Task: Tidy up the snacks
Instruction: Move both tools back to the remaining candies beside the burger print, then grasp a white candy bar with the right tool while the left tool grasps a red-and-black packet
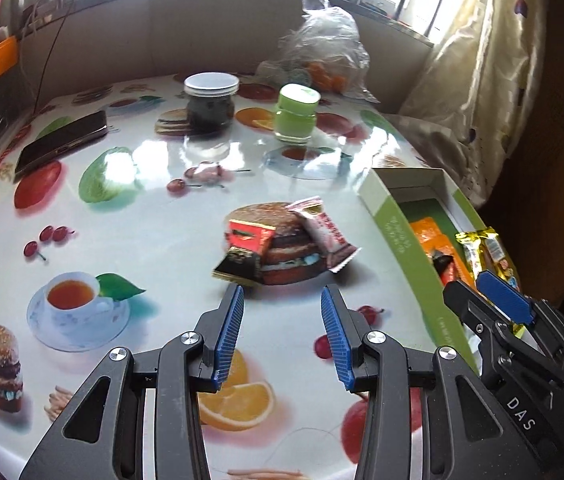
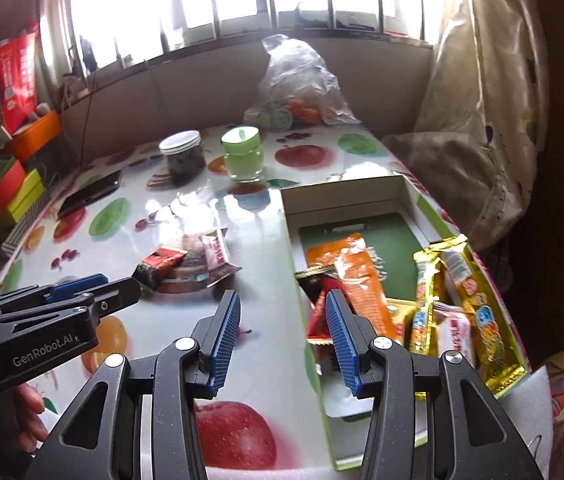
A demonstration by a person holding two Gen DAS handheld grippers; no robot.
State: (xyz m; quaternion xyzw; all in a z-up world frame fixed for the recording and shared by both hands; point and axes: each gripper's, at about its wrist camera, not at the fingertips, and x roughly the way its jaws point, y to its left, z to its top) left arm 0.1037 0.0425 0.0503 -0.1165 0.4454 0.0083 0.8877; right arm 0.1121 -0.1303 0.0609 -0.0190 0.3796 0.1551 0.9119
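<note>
My left gripper point(image 1: 282, 296), jaws spread and empty, is the nearer one to the red-and-black foil snack packet point(image 1: 244, 254) lying at twelve o'clock just ahead on the fruit-printed bench point(image 1: 154, 216), its long axis running eleven-to-five.

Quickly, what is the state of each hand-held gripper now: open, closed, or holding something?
Left hand-held gripper: open, holding nothing.
Right hand-held gripper: open, holding nothing.

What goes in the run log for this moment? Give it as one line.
left hand-held gripper: open, empty | right hand-held gripper: open, empty | two snacks on table | rest in box
</note>
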